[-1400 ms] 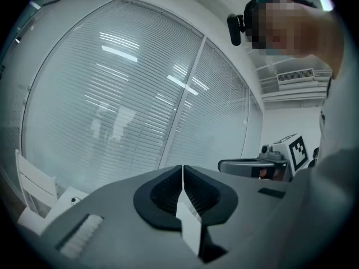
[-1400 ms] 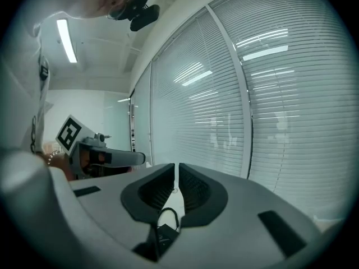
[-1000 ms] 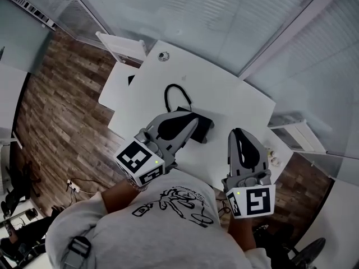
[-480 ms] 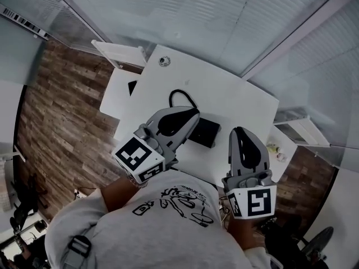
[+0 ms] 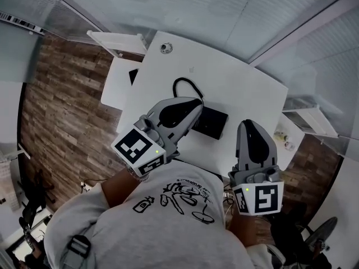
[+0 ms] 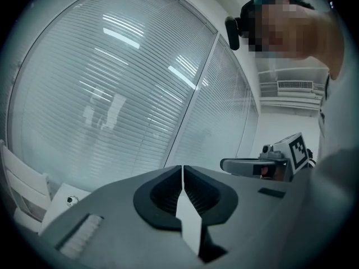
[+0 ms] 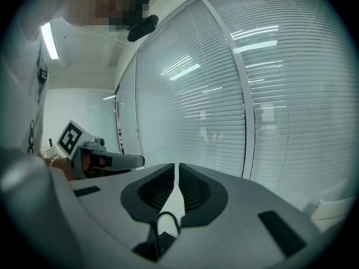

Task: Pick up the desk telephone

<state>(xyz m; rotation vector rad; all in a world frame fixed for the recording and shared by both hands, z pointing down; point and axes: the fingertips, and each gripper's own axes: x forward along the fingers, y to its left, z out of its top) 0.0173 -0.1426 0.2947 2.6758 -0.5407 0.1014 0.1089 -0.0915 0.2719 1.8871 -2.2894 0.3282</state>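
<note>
The black desk telephone [image 5: 213, 123] lies on the white desk [image 5: 241, 88], and its coiled cord [image 5: 184, 85] loops away from its left end. My left gripper [image 5: 194, 103] hangs shut above the phone's left end and hides part of it. My right gripper [image 5: 247, 126] is shut too, empty, just right of the phone near the desk's front edge. In the left gripper view the jaws [image 6: 182, 168] meet with nothing between them. In the right gripper view the shut jaws [image 7: 176, 166] frame a bit of cord [image 7: 168, 219] below.
A lower white side table [image 5: 115, 86] adjoins the desk's left. A round grommet [image 5: 164, 47] sits at the desk's far corner. Glass walls with blinds [image 5: 224, 10] stand behind. A white shelf [image 5: 308, 119] with small items is at the right, above wood flooring [image 5: 61, 111].
Both grippers have drifted a little forward toward the desk, still shut. The telephone has not moved on the desk.
</note>
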